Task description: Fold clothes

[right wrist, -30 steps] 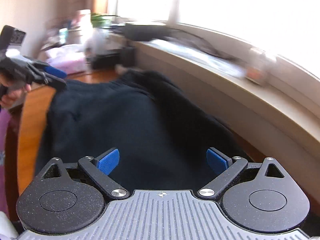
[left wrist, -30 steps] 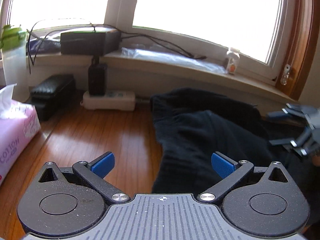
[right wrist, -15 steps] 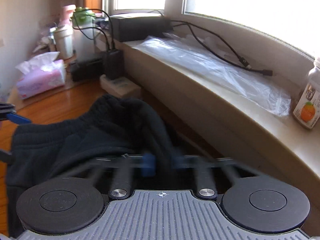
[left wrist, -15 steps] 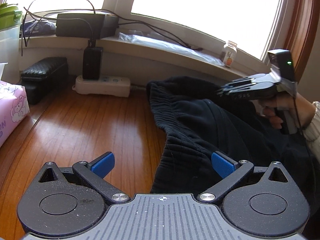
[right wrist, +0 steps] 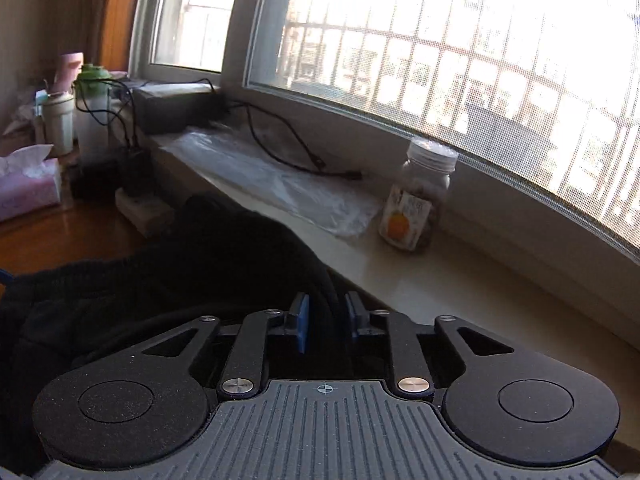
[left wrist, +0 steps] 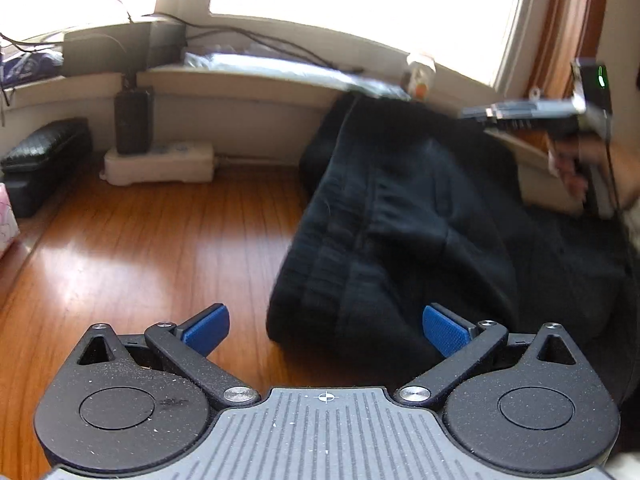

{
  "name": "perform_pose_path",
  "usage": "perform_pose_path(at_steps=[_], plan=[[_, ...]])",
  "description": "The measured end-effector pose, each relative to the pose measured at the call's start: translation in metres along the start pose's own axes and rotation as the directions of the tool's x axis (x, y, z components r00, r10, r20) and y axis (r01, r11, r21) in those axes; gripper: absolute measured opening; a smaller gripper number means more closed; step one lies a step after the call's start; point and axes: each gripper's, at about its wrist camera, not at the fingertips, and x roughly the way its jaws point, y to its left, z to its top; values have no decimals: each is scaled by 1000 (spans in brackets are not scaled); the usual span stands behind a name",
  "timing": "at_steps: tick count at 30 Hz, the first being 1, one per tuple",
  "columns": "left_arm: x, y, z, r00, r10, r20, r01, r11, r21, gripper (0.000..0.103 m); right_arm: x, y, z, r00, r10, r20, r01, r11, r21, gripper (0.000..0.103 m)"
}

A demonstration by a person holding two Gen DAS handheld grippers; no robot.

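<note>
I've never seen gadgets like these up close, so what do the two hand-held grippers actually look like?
Each gripper, left gripper and right gripper, has black linkage arms with silver pivot screws, two round black discs, a ribbed grey plate with a small crosshair mark, and blue textured pads. Seen from the left wrist view, the right gripper has a pistol-style handle, a green light and a thin cable.

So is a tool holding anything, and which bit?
The right tool pinches a raised fold at the edge of the black garment. The left tool is open, holding nothing.

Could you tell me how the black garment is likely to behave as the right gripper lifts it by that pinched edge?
The black garment will probably hang floppy: it already drapes in soft folds from the right gripper. Its thick ribbed band suggests some weight, so it may sag. The blue fingers pinch only a narrow fold, which might slip.
</note>
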Motion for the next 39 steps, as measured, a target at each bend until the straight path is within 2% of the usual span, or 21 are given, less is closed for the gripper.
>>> perform_pose_path(at_steps=[1,5,6,8,9,10,13,17,20,24,25,27,28,29,30,32,33,34,36,39], plan=[[-1,2,1,1000,-1,3,1,1000,-9,103,0,5,-1,1000,8,-11,-8,1000,-2,34],[-2,8,7,1000,-5,4,5,999,-34,99,0,27,-7,998,40,-56,-40,999,-10,38],[-1,11,8,1000,-16,3,16,999,-44,94,1,33,-8,997,48,-67,-49,999,-12,41],[1,16,10,999,-41,1,41,997,-71,80,-3,63,-7,990,120,-75,-123,992,-39,45],[3,17,10,998,-57,-4,56,995,-83,66,-5,78,-8,985,156,-80,-160,986,-52,46],[5,18,11,997,-75,-14,73,993,-88,57,-8,95,-9,978,187,-89,-193,979,-62,46],[8,10,13,998,-55,-20,54,998,-35,51,-16,137,-17,955,275,-112,-285,954,-87,47],[3,-1,24,999,-34,-3,34,999,-8,47,-25,182,-26,927,353,-126,-367,923,-112,48],[3,-8,35,1000,-18,3,18,1000,-1,41,-21,203,-29,915,381,-133,-396,911,-113,48],[8,-14,49,1000,1,7,-1,1000,5,38,-11,216,-30,916,374,-147,-390,915,-102,49],[10,-16,52,1000,6,11,-6,1000,6,28,-10,219,-31,917,372,-145,-388,916,-103,51],[12,-18,57,1000,6,12,-6,1000,8,28,-11,223,-35,929,335,-159,-357,923,-141,52],[13,-18,59,1000,4,12,-4,1000,8,28,-11,222,-37,935,314,-167,-340,927,-159,49],[14,-19,60,1000,6,13,-6,1000,9,28,-10,221,-38,940,293,-174,-323,930,-178,42],[14,-20,61,1000,10,13,-10,1000,11,28,-10,216,-38,942,284,-179,-314,934,-171,11],[9,-20,61,999,10,35,-10,1000,6,29,-14,196,-33,951,268,-158,-290,947,-141,8],[5,-19,61,999,-6,52,6,1000,-7,32,-17,185,-30,954,263,-144,-281,952,-125,8],[0,-17,61,997,-23,69,24,999,-21,42,-23,172,-25,961,249,-124,-263,959,-111,8],[-12,-16,61,990,-48,130,53,998,-36,54,-29,147,-18,969,225,-99,-233,970,-71,8],[-23,-17,63,978,-85,188,95,994,-44,61,-30,111,-12,977,196,-87,-196,981,5,8]])
